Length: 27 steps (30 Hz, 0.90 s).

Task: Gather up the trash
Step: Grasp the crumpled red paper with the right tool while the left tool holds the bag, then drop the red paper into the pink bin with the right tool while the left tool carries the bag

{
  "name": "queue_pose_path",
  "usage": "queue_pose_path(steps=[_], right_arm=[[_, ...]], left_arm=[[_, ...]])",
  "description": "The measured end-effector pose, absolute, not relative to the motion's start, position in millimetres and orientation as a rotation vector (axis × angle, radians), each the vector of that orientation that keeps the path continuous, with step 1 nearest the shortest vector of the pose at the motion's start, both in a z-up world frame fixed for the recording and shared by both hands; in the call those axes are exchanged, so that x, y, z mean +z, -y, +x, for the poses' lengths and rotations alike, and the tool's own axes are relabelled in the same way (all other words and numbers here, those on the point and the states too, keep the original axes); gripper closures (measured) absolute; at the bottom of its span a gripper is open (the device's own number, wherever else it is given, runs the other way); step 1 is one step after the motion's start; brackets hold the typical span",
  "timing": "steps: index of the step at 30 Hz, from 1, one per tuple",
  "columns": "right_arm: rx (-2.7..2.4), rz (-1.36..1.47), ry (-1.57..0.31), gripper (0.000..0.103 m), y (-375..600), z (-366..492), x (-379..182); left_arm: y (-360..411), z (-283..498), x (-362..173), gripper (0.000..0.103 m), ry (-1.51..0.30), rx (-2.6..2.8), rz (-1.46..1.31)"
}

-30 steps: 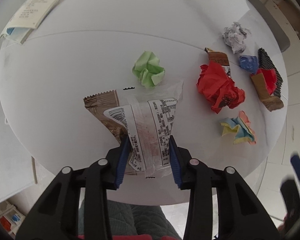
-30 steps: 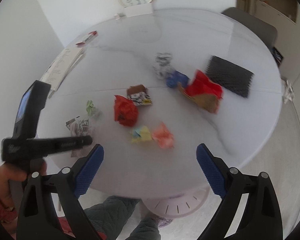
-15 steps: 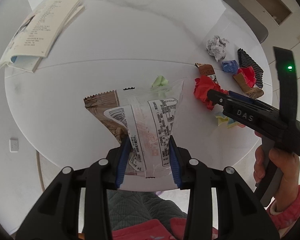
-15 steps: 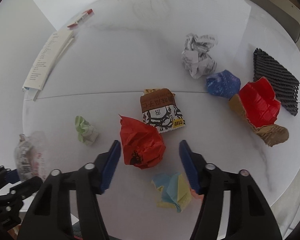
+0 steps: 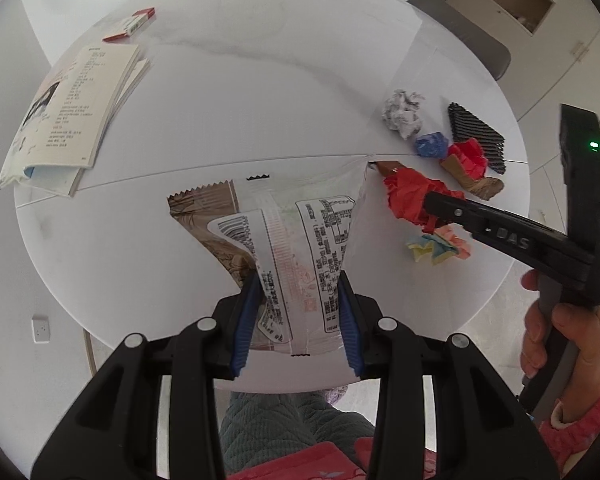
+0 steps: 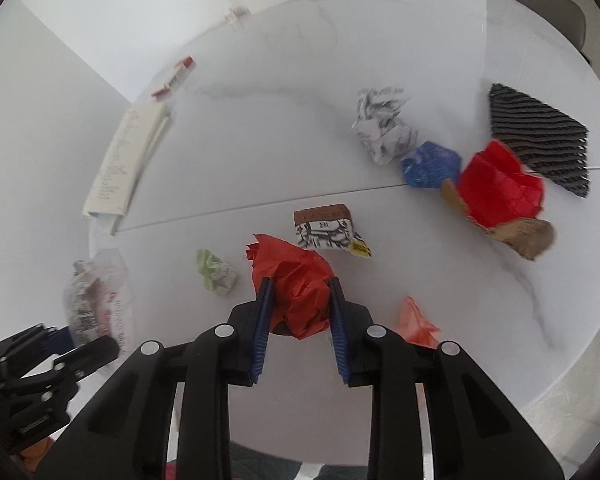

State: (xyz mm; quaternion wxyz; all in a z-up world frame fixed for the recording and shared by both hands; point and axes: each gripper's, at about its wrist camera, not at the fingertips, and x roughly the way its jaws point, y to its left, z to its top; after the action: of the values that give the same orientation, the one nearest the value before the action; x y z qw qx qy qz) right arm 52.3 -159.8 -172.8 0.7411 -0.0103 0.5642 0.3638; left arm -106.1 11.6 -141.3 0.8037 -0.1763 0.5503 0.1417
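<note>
On the white round table point(image 6: 440, 60), the right gripper point(image 6: 300, 304) has just been closing and clamps the red paper wad point(image 6: 296, 280). Beside the wad: printed wrapper point(image 6: 326, 232), green wad point(image 6: 216, 272). The left gripper point(image 5: 298, 316) pinches clear wrappers point(image 5: 300, 248) above the table.

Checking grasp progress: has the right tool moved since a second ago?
Yes. The right tool came in over the table onto the red paper ball, closing.

Open tabletop point(image 6: 260, 128) centre and far side. Right side crowded: crumpled newsprint point(image 6: 382, 128), blue wad point(image 6: 430, 165), red-and-brown wrapper point(image 6: 500, 196), black mesh point(image 6: 540, 140). Booklet point(image 5: 72, 108) blocking left edge.
</note>
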Motion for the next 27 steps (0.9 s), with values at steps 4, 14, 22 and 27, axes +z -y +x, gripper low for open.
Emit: queue_pose_path(steps=[4, 14, 22, 27], right_arm=[[0.801, 0.062, -1.196, 0.075, 197, 42, -146], [0.619, 0.096, -1.122, 0.075, 334, -5, -114], [0.498, 0.062, -1.308, 0.073, 376, -21, -221], [0.520, 0.048, -1.381, 0.053, 363, -14, -277]], left_arm=[[9, -105, -132, 0.066, -1.157, 0.270, -0.341], [89, -109, -117, 0.066, -1.137, 0.140, -0.239], [159, -121, -126, 0.066, -1.157, 0.020, -0.124], [186, -126, -144, 0.066, -1.197, -0.003, -0.074]])
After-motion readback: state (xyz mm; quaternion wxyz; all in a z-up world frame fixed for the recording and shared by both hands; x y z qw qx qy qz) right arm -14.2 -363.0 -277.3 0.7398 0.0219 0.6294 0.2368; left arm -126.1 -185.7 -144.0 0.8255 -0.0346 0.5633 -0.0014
